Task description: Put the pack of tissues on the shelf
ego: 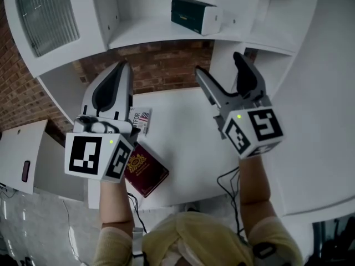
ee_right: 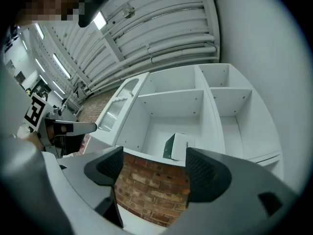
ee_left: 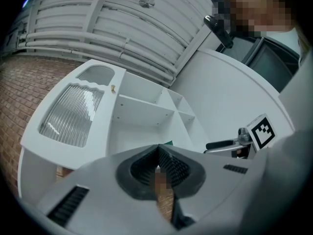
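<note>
The pack of tissues (ego: 196, 15), dark green with a white end, lies on the white shelf (ego: 161, 33) above the brick wall; it also shows as the pack (ee_right: 177, 146) in the shelf's lower middle bay. My right gripper (ego: 217, 67) is open and empty, below and in front of the pack, apart from it; its jaws (ee_right: 154, 166) frame the brick below the shelf. My left gripper (ego: 123, 65) is shut on nothing, held over the table's left part. In the left gripper view its pads meet at the gripper's tip (ee_left: 157, 151).
A dark red passport (ego: 143, 169) and a small printed card (ego: 141, 119) lie on the white table (ego: 188, 143) near the left gripper. A ribbed glass cabinet door (ego: 47, 15) stands at the upper left. A white wall panel (ego: 327, 110) runs along the right.
</note>
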Tool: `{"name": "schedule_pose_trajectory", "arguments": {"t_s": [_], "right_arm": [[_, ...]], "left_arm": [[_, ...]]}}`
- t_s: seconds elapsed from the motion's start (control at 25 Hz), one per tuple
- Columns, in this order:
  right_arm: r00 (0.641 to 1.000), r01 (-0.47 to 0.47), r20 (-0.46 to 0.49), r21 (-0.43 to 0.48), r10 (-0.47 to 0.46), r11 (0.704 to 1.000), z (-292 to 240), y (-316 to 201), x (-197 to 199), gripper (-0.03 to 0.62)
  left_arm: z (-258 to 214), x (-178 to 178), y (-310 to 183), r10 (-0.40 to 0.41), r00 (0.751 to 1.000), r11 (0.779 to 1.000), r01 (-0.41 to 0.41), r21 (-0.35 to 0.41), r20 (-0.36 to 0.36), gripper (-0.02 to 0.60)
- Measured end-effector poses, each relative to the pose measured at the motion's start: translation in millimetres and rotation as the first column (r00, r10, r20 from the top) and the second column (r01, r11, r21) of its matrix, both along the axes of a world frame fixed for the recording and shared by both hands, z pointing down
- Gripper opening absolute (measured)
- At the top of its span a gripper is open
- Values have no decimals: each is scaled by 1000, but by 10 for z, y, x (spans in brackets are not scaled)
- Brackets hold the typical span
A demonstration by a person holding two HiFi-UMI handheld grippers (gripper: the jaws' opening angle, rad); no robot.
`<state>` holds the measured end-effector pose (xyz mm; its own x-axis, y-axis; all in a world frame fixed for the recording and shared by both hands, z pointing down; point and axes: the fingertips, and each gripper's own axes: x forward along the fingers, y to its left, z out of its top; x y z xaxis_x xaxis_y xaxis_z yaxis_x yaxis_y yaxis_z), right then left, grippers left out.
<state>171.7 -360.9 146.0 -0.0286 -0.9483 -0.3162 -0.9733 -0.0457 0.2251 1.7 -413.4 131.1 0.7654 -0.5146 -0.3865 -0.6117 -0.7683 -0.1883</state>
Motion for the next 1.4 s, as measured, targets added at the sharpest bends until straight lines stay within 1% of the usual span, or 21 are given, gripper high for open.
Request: {"name": "schedule_pose_trajectory", "arguments": {"t_s": [0.36,0.52,0.6,0.72,0.88,1.08,1.24,1.36,1.4], "right_arm": [[998,-2,66,-23,3,1000,299,167,-49,385],[996,-3,94,-26,5,1000,385,226,-74,365],[994,-9,105,-29,12,1000,426,250,-85,346],[993,-26,118,-29,29,999,472,277,-91,293],[990,-51,129,-24,54,998,514,297,-100,191],[990,-62,129,-23,64,998,550,313,-140,129],[987,-90,131,-6,90,996,526,354,-140,82],[980,-112,166,25,107,993,492,413,-93,17],[977,-112,185,35,103,993,480,435,-82,8]], "left_arm": [[280,-48,89,6,1000,998,-7,-66,-8,3],[379,-71,98,8,1000,996,-9,-87,-5,3],[427,-63,100,14,1000,995,-14,-96,2,3],[486,-40,97,23,1000,994,-21,-103,15,2],[526,-26,84,31,999,994,-28,-108,29,3],[547,-50,101,23,999,995,-19,-100,44,3],[549,-88,110,12,999,996,-7,-93,52,3],[559,-109,107,8,999,995,-3,-97,52,3],[563,-116,107,7,999,995,-2,-98,52,3]]}}
